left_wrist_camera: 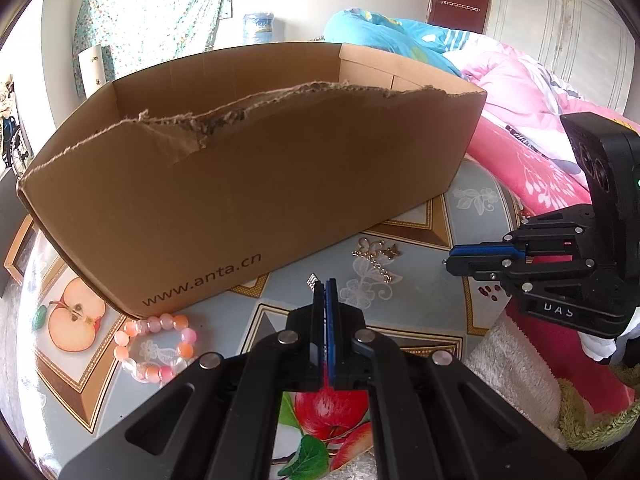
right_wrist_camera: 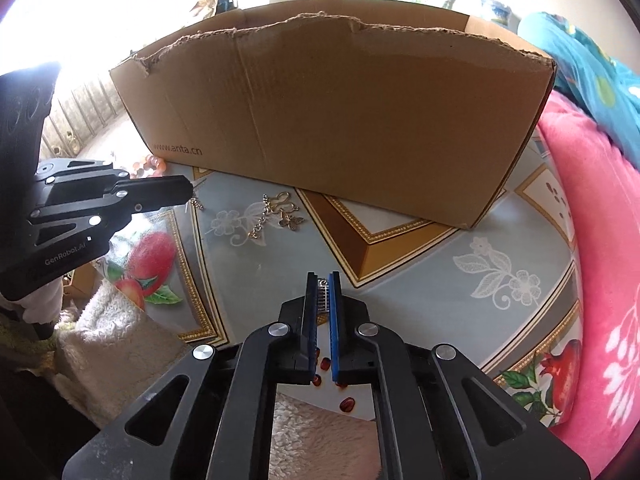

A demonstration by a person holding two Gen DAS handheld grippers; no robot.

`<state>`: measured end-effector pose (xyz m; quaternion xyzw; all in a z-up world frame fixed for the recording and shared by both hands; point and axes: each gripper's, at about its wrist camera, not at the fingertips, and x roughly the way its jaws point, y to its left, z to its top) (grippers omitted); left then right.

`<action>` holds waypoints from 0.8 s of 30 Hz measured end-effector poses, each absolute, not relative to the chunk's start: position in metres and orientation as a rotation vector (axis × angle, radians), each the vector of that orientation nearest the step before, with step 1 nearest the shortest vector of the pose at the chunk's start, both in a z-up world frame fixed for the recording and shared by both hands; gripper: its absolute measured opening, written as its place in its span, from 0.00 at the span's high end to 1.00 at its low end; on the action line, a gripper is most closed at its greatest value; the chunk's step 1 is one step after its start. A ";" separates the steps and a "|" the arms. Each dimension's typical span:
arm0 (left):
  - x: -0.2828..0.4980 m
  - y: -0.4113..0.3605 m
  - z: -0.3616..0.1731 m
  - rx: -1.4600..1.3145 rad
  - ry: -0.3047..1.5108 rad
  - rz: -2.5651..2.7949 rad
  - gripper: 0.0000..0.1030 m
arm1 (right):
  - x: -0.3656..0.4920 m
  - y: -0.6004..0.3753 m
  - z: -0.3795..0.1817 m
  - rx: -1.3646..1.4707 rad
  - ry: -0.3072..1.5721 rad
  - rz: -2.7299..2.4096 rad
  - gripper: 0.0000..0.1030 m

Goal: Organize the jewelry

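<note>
Your left gripper (left_wrist_camera: 325,285) is pinched shut on a small sparkly piece (left_wrist_camera: 312,280) at its tips; your right gripper (right_wrist_camera: 323,280) is closed narrowly on a second one (right_wrist_camera: 322,295). On the table (right_wrist_camera: 420,300) lie one gold butterfly chain (left_wrist_camera: 378,258) and one pink bead bracelet (left_wrist_camera: 154,346), both just before the single cardboard box (left_wrist_camera: 248,168).

Left claw (left_wrist_camera: 325,286) and right claw (right_wrist_camera: 323,280) both point downward, jaws closed.
</note>
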<state>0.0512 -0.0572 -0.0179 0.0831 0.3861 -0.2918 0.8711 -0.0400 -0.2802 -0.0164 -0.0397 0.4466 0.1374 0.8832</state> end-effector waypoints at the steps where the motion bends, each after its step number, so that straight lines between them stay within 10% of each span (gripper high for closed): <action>1: 0.051 -0.057 -0.018 0.174 0.807 -0.610 1.00 | -0.039 -0.282 -0.016 -0.081 0.927 0.276 0.98; 24: 0.051 -0.055 -0.016 0.169 0.795 -0.616 1.00 | -0.041 -0.332 0.005 0.111 0.913 0.283 0.98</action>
